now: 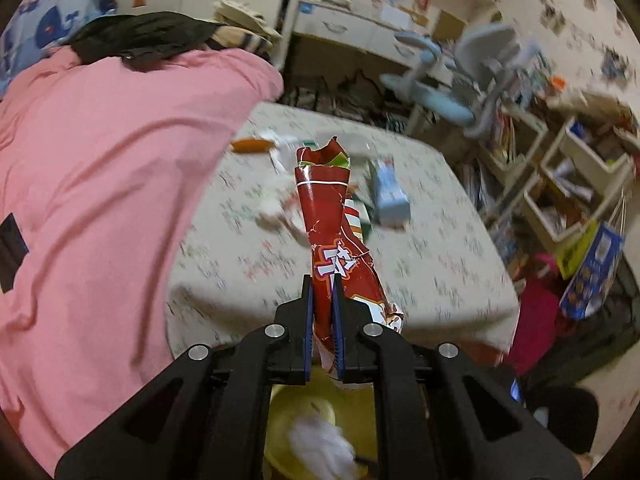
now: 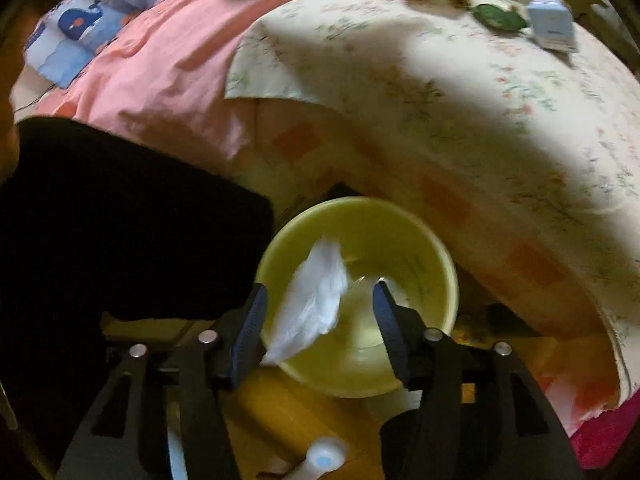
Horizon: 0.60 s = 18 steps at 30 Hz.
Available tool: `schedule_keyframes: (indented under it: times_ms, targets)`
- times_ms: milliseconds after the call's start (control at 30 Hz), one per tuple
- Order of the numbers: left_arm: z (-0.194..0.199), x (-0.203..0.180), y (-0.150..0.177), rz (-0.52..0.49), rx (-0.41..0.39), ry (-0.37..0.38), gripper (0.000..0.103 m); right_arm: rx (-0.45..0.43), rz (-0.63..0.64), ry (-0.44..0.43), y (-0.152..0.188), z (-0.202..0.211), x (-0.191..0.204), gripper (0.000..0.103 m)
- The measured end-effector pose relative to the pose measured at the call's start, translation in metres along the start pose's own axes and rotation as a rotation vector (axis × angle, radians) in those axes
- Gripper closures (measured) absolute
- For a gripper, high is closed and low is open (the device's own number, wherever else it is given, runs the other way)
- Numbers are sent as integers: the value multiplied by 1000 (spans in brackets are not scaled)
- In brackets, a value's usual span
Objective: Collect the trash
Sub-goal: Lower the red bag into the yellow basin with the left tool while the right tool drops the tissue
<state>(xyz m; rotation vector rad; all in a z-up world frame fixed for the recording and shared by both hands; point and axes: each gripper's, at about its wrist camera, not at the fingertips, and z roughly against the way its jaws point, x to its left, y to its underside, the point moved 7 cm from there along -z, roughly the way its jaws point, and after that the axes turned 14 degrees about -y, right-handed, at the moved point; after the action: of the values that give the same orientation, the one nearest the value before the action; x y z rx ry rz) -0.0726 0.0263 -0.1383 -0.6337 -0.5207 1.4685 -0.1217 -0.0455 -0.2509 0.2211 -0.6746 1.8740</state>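
Right claw (image 2: 318, 322) parted over the yellow bin (image 2: 444, 276) at lower centre of the right wrist view, a white crumpled tissue (image 2: 316, 300) loose between the pads and touching neither for certain (blur forbids a firmer reading). Left claw (image 1: 322, 312) clamped on a red snack wrapper (image 1: 326, 216), which stands up from the pads toward mid-frame in the left wrist view, its torn top ragged. Step in hand, by judgement: dropping the tissue into the bin, wrapper to follow. Best done by keeping the right claw's opening above the bin mouth rather than its rim until the tissue is clear, then drawing away upward to avoid snagging the paper; for the wrapper, bringing the left claw over the bin centre before parting, since a long, light wrapper may catch the rim and tip outside. More trash up on the floral bedcover (image 1: 440, 248): a pale blue carton (image 1: 390, 192), an orange piece (image 1: 252, 145) and white scraps, all smeared by motion, so hard to count or name. Bin in the left wrist view mostly hidden behind the claw body at bottom centre. Bin's floor hard to make out under the glare; the dark mass at left of the right wrist view unreadable.
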Motion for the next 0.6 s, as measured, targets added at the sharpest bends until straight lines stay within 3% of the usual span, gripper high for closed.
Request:
schedule_keyframes:
  times_ms: [233,433,600]
  targets:
    - [-10,-14,26,-64,77,-12,95,-249,-148,61,-16,60,-40,44]
    - [-22,-50,72,-240,178,-26,95,-465,-242,87,-28,110,-63,42]
    - [-34,-67,115,-368,292,-37,93,-538,-260,94,-29,115,-64,42]
